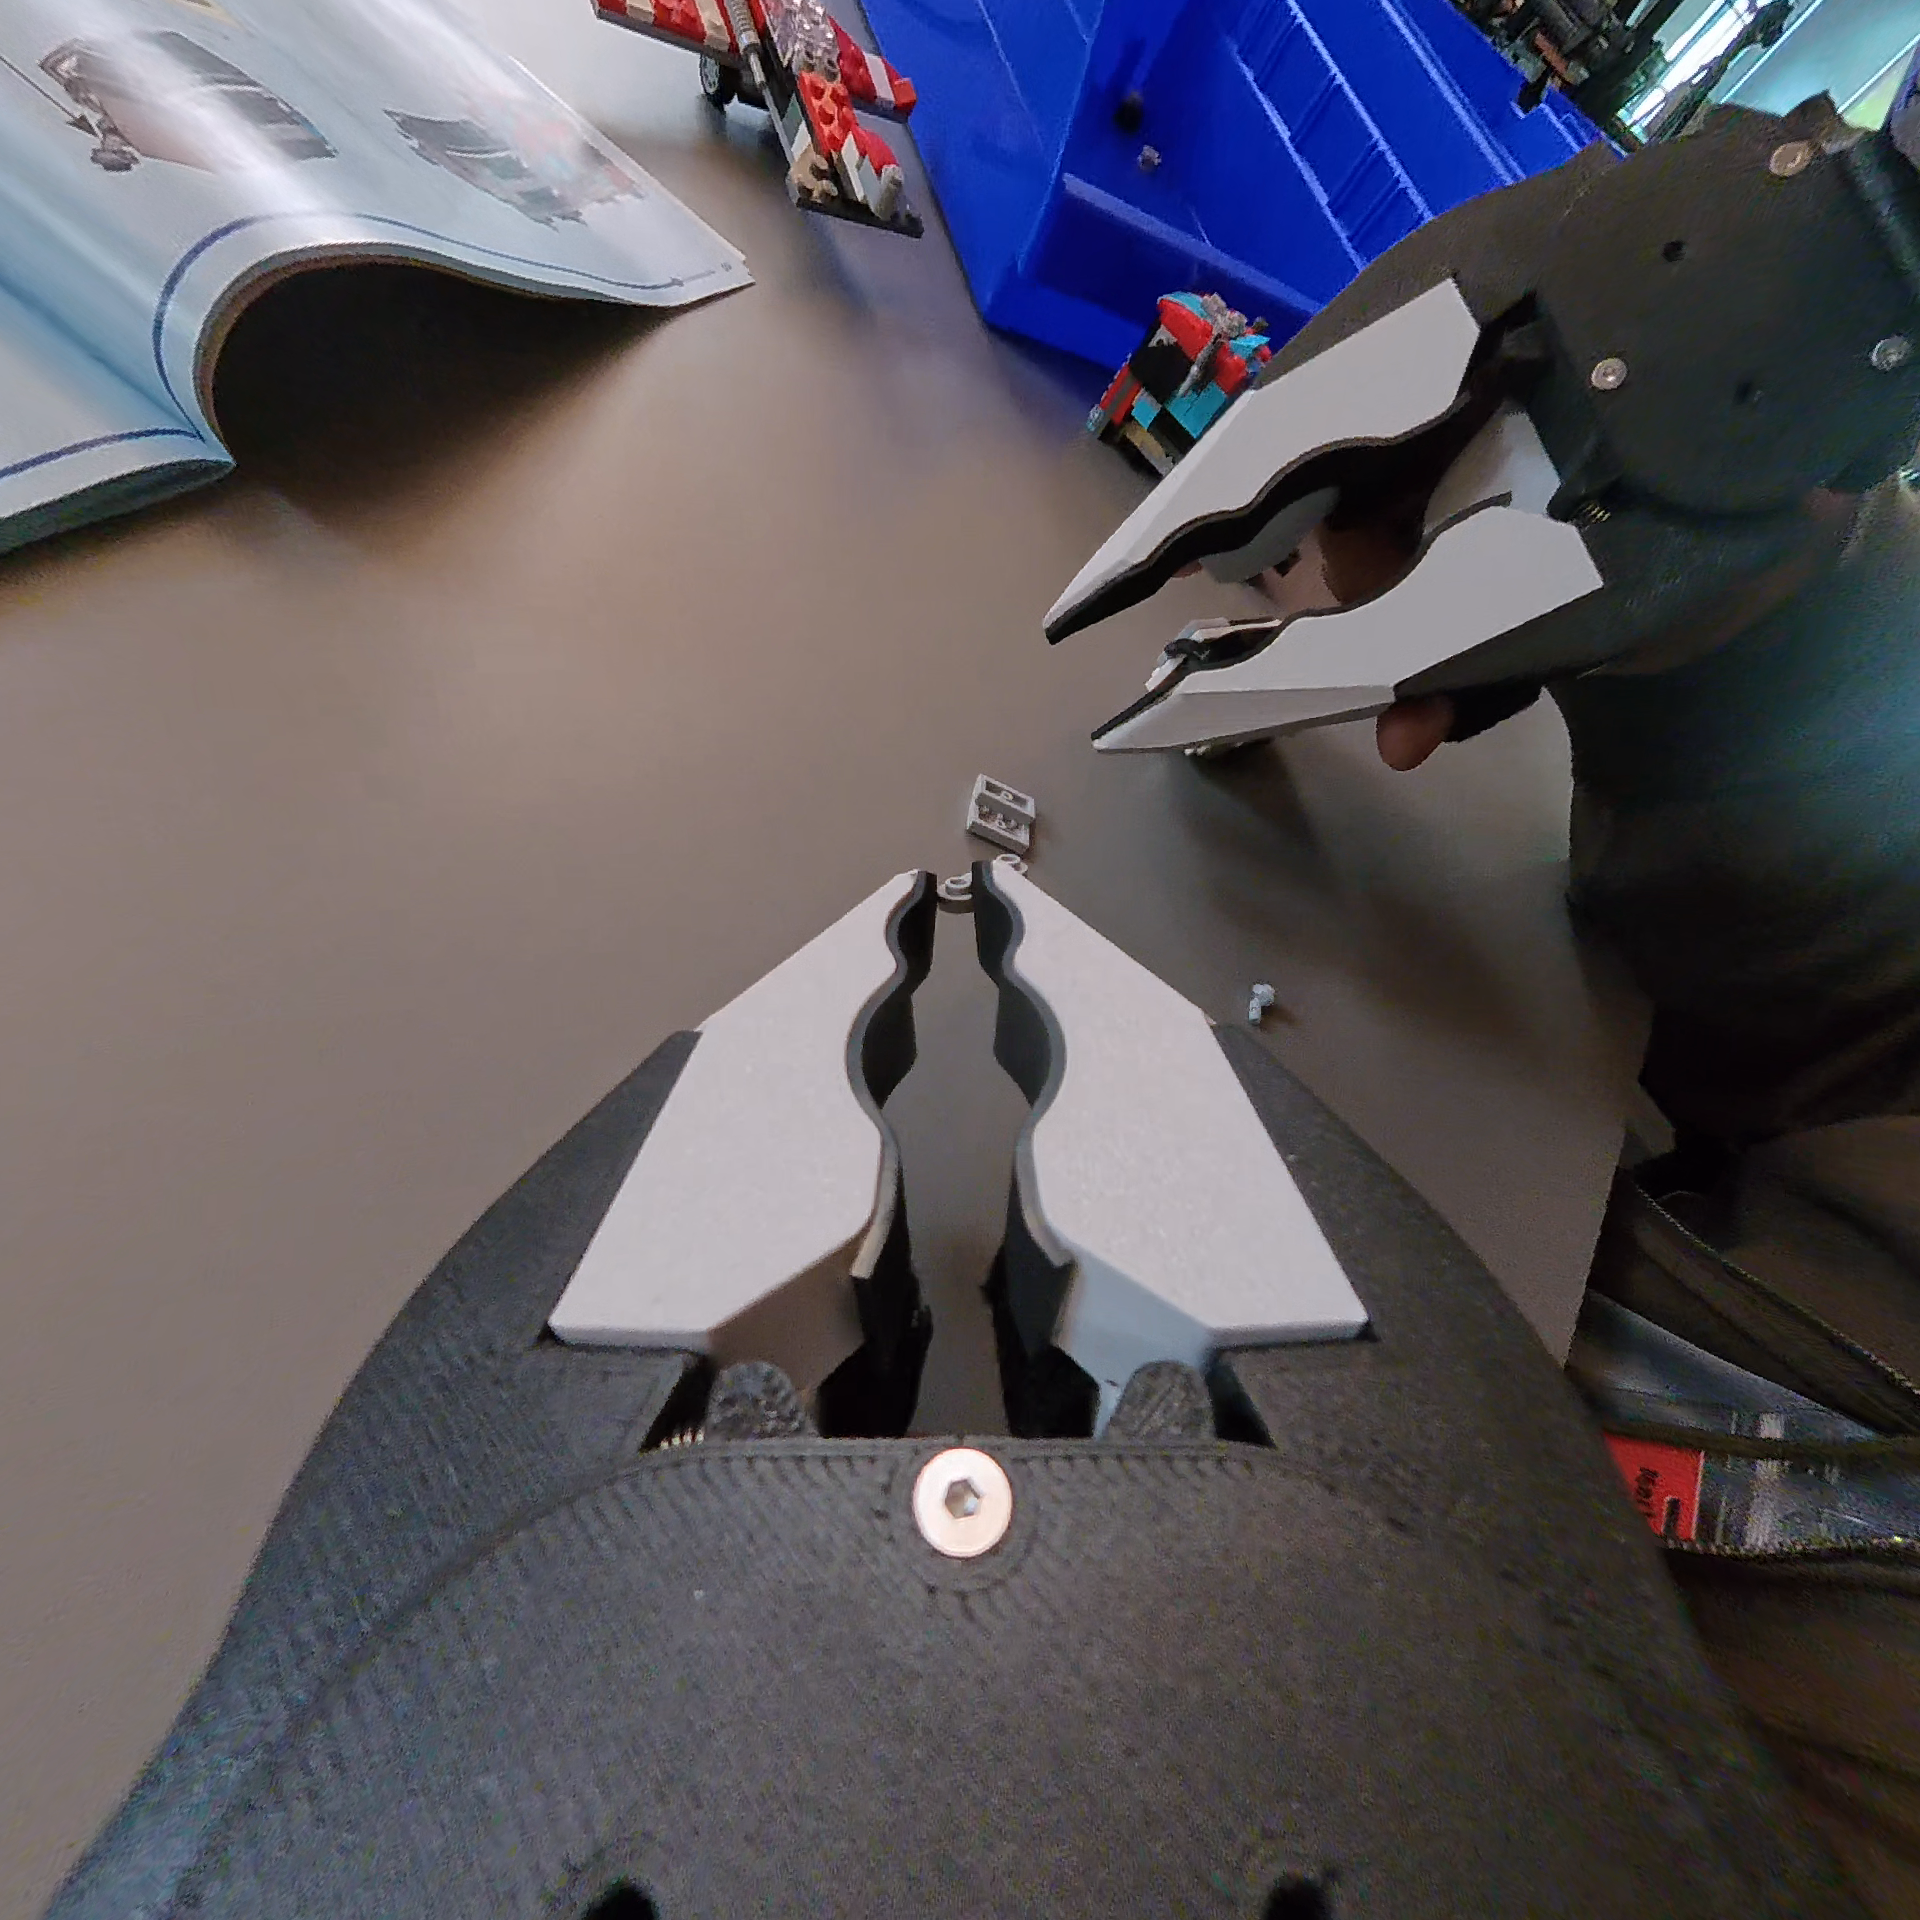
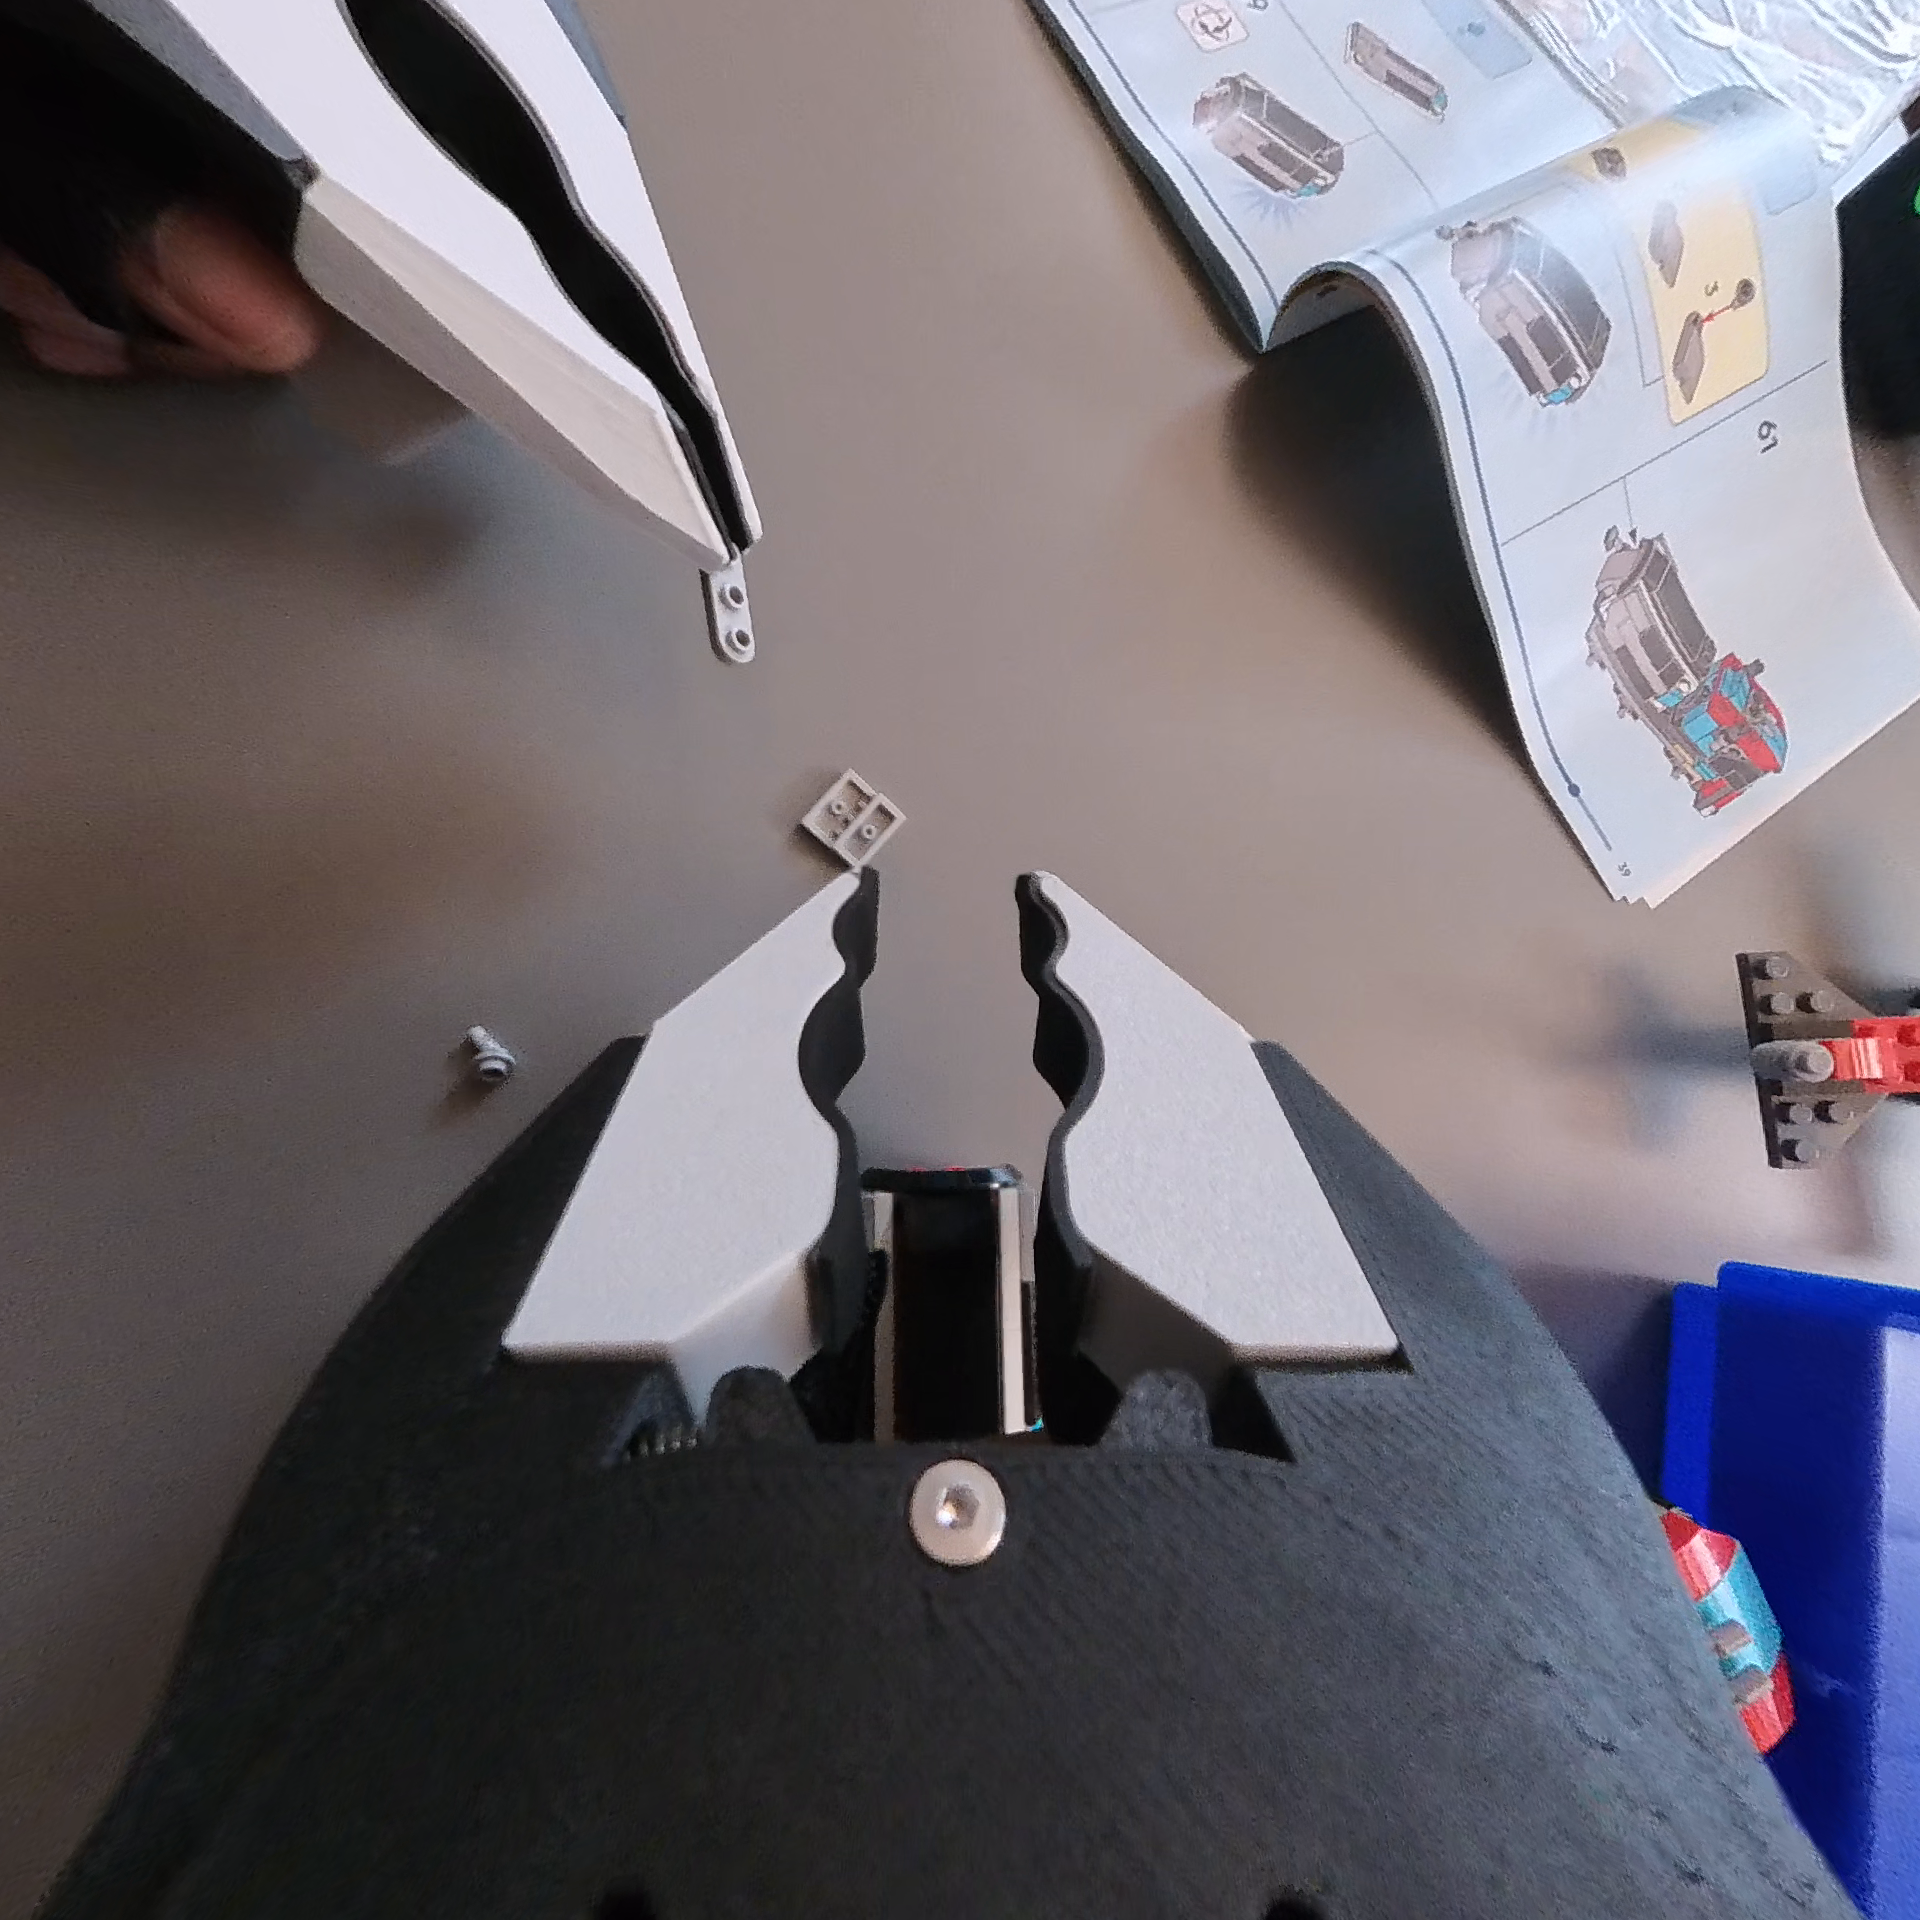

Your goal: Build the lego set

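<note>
Just short of an upturned grey square plate (image 1: 1000, 810) on the brown worktop (image 1: 520, 727), the left gripper (image 1: 951, 878) had its jaws drawn almost together, pinching one end of a thin grey two-hole plate (image 2: 732, 613). The rest of that plate jutted free past the fingertips. On the other side of the square plate, the right gripper (image 2: 945, 883) hovered with its jaw tips spread, one tip almost over the plate's corner. A black-and-white brick assembly (image 2: 951, 1299) was wedged deep between its fingers, near their roots.

With so little of the two-hole plate inside the left jaws, that hold looked easy to twist. Keeping the plate level and lined up with the jaws, and pressing along its length, seemed the safer handling. The assembly, seated far back, looked the steadier of the two.

Near the square plate, toward the left gripper's flank, lay a pale blue pin (image 1: 1260, 1003). Well beyond the plate were an open instruction booklet (image 1: 312, 208), a blue bin (image 1: 1143, 156), a red-and-white brick model (image 1: 810, 94) and a smaller red-and-teal model (image 1: 1184, 384).

The booklet's pages carried printed diagrams and step numbers. No brand mark could be made out on any brick or on either gripper.
</note>
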Motion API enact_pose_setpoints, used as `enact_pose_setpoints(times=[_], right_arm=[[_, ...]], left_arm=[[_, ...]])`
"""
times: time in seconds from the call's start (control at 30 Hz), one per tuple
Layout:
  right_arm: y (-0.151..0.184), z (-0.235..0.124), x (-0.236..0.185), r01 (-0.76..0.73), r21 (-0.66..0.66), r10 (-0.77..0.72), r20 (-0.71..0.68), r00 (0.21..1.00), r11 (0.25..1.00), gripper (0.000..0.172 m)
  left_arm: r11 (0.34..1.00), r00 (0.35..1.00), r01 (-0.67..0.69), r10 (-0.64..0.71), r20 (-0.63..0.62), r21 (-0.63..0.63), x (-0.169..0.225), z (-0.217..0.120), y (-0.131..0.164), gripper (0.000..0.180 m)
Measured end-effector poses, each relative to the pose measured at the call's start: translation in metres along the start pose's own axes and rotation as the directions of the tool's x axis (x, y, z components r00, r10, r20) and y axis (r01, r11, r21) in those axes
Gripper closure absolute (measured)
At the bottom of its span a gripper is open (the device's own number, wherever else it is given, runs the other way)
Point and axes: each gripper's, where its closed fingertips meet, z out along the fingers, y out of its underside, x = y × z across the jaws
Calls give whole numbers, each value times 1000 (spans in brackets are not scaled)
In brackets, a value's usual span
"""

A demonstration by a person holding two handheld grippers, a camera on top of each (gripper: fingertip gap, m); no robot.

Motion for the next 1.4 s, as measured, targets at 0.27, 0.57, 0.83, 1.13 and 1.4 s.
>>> enact_pose_setpoints(times=[0.27, 0.57, 0.83, 1.13, 1.4], right_arm=[[0, -1, -2, -1, 5, 1, 0, 1000, 1000, 143], [-3, -4, -6, -1, 31, 0, 26, 1000, 1000, 143], [-2, -1, -11, 7, 36, -9, 57, 998, 999, 143], [1, 9, -19, 34, -22, -32, 74, 997, 999, 144], [-1, 14, -17, 47, -77, -46, 17, 999, 996, 145]], left_arm=[[1000, 1000, -7, 7, -4, -21, 1, 3, 2, 173], [999, 1000, -18, 18, -2, -28, 2, 3, 4, 172], [998, 999, -34, 35, 16, -49, 2, 5, 7, 173], [996, 997, -28, 34, 73, -81, -4, 8, 10, 172], [997, 996, -22, 29, 85, -79, -6, 8, 10, 172]])
